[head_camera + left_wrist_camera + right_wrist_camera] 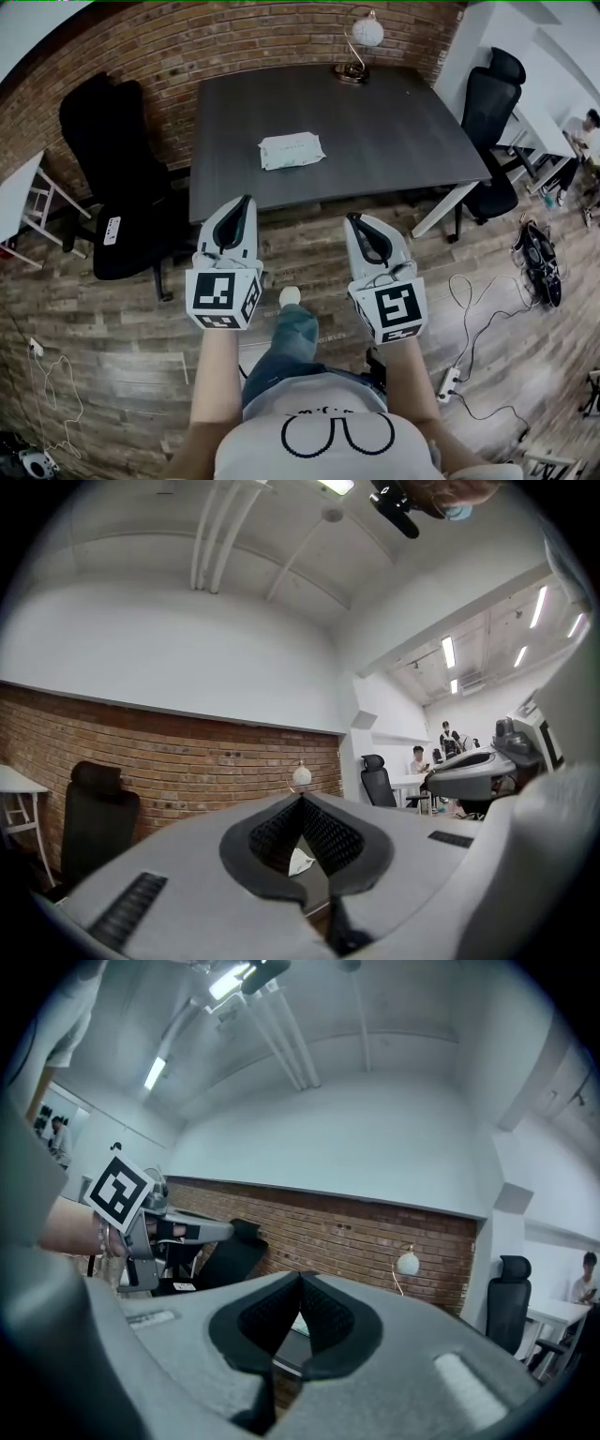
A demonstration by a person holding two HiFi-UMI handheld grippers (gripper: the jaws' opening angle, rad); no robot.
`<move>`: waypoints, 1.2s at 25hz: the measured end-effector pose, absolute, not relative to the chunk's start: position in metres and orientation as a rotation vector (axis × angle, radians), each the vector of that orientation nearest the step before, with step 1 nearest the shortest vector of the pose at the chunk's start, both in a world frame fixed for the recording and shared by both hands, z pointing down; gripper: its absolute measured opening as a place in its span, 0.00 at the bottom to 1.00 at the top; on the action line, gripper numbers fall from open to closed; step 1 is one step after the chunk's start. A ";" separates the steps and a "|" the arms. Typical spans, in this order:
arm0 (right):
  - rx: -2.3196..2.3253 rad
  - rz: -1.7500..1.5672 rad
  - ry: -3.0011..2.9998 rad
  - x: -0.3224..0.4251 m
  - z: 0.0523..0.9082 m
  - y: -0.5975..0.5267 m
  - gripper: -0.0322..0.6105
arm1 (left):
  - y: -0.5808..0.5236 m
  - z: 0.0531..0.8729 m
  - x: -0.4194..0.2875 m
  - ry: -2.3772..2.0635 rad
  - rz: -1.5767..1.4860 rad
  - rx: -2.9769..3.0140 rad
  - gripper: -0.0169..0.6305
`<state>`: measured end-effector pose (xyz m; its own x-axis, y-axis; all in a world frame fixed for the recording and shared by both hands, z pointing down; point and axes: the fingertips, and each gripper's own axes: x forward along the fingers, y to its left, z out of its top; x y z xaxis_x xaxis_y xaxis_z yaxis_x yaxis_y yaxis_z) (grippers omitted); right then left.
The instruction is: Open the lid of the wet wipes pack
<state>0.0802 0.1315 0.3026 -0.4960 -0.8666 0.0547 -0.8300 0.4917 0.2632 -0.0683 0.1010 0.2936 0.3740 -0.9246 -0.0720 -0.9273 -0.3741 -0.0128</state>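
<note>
The wet wipes pack (292, 150), white and flat, lies near the middle of the dark grey table (403, 141). Both grippers are held level over the wooden floor, short of the table's front edge and pointing at it. My left gripper (247, 202) is shut with nothing in it, and so is my right gripper (353, 219). In the left gripper view the jaws of the left gripper (301, 799) meet at their tips, and the pack (300, 862) shows small through the gap below them. The right gripper (300, 1277) is likewise shut and empty in the right gripper view.
A globe desk lamp (361, 42) stands at the table's far edge by the brick wall. One black office chair (117, 178) is left of the table and another (492, 103) is at its right. Cables and a power strip (448, 382) lie on the floor at right.
</note>
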 end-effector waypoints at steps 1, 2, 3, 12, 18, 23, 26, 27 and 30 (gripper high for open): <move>1.468 -0.302 -2.549 0.080 0.304 0.117 0.05 | 0.086 0.295 -0.069 1.721 0.075 -2.559 0.02; 1.470 -0.300 -2.545 0.080 0.306 0.101 0.05 | 0.070 0.297 -0.070 1.716 0.069 -2.557 0.02; 1.475 -0.296 -2.541 0.079 0.307 0.085 0.05 | 0.053 0.298 -0.071 1.713 0.064 -2.558 0.02; 1.504 -0.242 -2.487 0.066 0.311 -0.072 0.05 | -0.105 0.308 -0.083 1.666 0.017 -2.622 0.02; 1.496 -0.208 -2.433 0.060 0.322 -0.156 0.05 | -0.188 0.318 -0.085 1.611 0.055 -2.698 0.02; 1.471 -0.168 -2.415 0.051 0.333 -0.197 0.05 | -0.231 0.332 -0.093 1.633 0.030 -2.761 0.02; 1.459 -0.136 -2.408 0.050 0.342 -0.210 0.05 | -0.246 0.343 -0.092 1.635 -0.022 -2.802 0.05; 1.459 -0.126 -2.406 0.051 0.345 -0.214 0.05 | -0.251 0.348 -0.090 1.631 -0.049 -2.821 0.13; 1.464 -0.103 -2.400 0.058 0.351 -0.224 0.05 | -0.263 0.360 -0.083 1.627 -0.106 -2.857 0.31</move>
<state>0.0582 -0.2240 0.3513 -0.4194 -0.8761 0.2376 -0.8525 0.4701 0.2285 -0.0832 -0.2627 0.3596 0.5113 -0.8498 0.1282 -0.8592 -0.5025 0.0961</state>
